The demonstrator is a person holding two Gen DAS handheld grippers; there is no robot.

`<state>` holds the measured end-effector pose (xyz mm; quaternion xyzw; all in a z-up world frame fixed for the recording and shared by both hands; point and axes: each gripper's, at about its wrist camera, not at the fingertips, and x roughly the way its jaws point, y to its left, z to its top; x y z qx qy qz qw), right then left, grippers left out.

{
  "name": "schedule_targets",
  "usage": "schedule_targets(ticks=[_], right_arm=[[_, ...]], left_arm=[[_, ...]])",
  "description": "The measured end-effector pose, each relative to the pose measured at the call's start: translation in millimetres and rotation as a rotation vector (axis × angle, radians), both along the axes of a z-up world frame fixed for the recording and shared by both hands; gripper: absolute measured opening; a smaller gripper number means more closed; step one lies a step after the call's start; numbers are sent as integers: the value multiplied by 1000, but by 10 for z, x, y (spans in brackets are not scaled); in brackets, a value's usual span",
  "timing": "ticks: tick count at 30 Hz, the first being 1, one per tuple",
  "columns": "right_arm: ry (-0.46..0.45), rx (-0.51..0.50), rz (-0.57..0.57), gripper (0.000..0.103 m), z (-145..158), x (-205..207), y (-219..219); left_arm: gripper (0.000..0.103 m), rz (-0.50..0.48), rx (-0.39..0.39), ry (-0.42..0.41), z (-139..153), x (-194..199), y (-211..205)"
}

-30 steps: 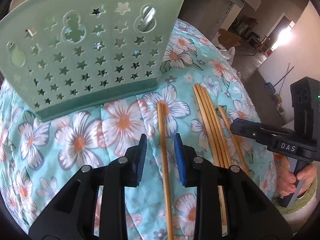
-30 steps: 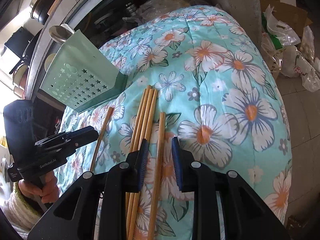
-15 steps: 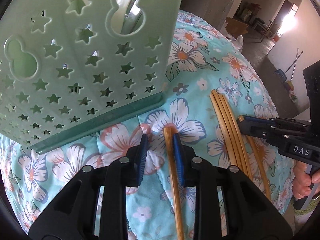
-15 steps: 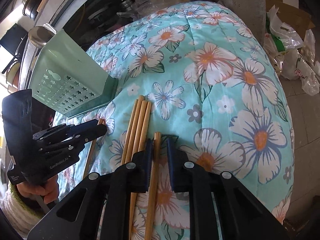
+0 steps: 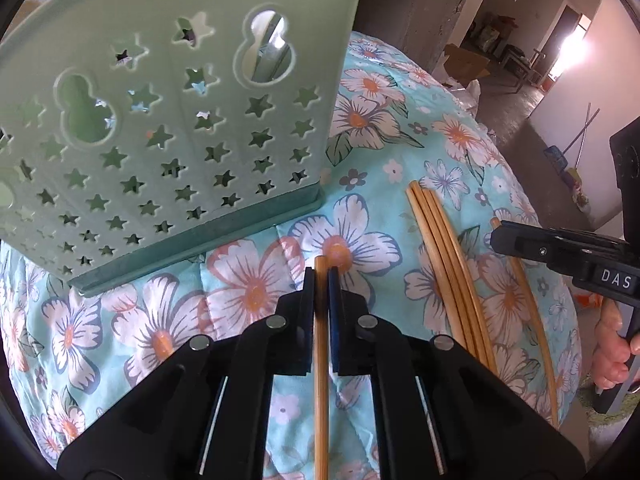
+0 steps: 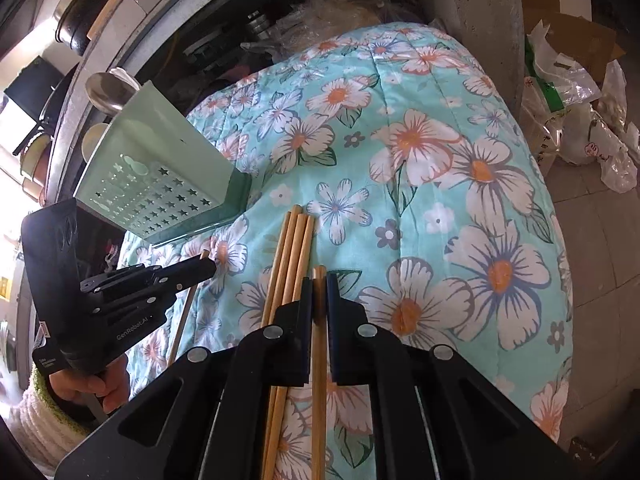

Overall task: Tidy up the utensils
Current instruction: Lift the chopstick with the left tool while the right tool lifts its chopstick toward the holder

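Note:
A green utensil holder (image 5: 168, 128) with star cut-outs stands on the floral cloth (image 5: 380, 128), upper left; it also shows in the right wrist view (image 6: 160, 184). My left gripper (image 5: 321, 276) is shut on a bamboo chopstick (image 5: 321, 380) just in front of the holder's base. My right gripper (image 6: 319, 284) is shut on another bamboo chopstick (image 6: 319, 380). A bundle of three chopsticks (image 5: 444, 264) lies on the cloth between the two grippers; it also shows in the right wrist view (image 6: 290, 256). A metal spoon (image 6: 106, 90) stands in the holder.
The cloth covers a rounded table that drops off at the right (image 6: 560, 280). Plastic bags and a cardboard box (image 6: 572, 80) lie on the floor at right. Shelves with pots (image 6: 80, 20) stand behind the holder.
Both grippers moved forward along their chopsticks and closed on them near the far tips. The holder now looks nearer in the left view.

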<state>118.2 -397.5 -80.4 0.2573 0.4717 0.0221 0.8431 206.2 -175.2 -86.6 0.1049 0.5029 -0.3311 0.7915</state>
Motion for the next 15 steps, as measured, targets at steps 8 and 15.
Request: schedule_targets(ticks=[8,15], right_arm=[[-123,-42,15,7,597,-226,-8],[-257,-69,40,7,1201,-290,93]], left_arm=[[6,26,-105,-44,590,-193,441],[6,76,-209,-121,1267,-155,875]])
